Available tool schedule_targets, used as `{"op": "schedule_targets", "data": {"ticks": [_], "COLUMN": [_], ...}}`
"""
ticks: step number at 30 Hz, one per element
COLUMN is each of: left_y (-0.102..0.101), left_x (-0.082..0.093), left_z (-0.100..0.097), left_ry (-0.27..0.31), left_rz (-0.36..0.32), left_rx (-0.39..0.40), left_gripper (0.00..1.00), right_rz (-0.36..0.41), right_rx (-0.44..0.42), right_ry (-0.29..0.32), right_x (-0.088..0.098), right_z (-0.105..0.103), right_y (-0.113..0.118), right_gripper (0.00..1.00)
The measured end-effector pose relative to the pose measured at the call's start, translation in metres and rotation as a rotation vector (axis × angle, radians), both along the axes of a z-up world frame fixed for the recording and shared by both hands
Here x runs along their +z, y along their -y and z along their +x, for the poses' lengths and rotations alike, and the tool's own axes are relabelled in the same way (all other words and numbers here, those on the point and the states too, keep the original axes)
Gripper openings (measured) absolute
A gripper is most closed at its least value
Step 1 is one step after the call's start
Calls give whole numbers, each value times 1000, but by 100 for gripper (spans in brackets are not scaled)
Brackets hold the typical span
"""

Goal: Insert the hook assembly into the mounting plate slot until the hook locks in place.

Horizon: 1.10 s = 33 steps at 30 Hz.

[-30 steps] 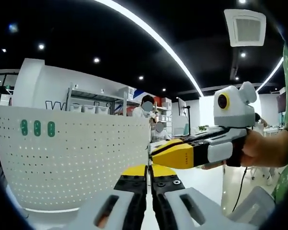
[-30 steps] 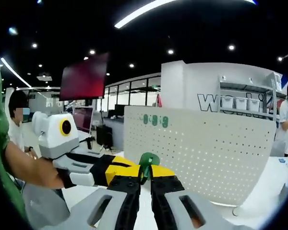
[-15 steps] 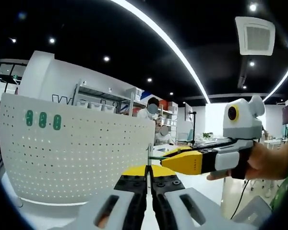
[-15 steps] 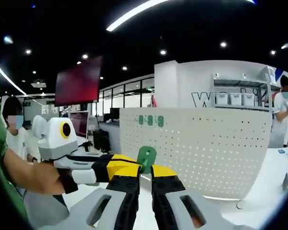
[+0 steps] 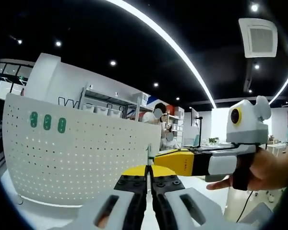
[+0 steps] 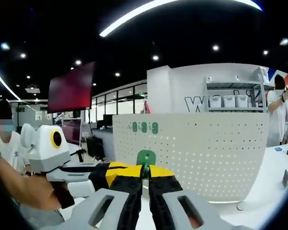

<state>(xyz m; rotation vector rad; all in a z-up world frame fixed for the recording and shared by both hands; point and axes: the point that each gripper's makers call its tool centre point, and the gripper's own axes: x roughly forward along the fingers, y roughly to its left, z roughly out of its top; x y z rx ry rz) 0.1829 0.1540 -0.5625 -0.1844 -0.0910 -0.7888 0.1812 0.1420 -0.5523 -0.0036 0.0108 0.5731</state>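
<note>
Right tool (image 6: 144,178) before pegboard (image 6: 221,158)

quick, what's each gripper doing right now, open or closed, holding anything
Left hand-held gripper: closed on a thin metal piece, edge-on here.
Right hand-held gripper: closed on the small green plastic hook assembly, in front of the white perforated mounting plate.

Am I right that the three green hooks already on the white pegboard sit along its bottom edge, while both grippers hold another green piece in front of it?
Not quite: the three green hooks sit near the top edge of the white pegboard, as the right gripper view shows. The rest stands: the right gripper and left gripper meet at the green piece.
</note>
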Motion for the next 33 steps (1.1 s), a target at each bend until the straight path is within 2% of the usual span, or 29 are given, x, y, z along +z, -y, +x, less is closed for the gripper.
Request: {"op": "schedule_targets", "data": {"ticks": [16, 27, 33], "left_y": [3, 4, 1], "left_x": [2, 0, -1], "left_z": [-1, -3, -3], "left_ry": [10, 58, 54], "left_rz": [0, 90, 115], "left_rx": [4, 0, -3], "left_gripper": [2, 4, 12], "right_rz": [33, 28, 29], "right_rx": [-6, 2, -4], "right_ry": [14, -3, -5], "right_x": [4, 2, 3], "right_z": [2, 0, 0], "right_y": [1, 1, 3], "right_gripper": [1, 0, 0]}}
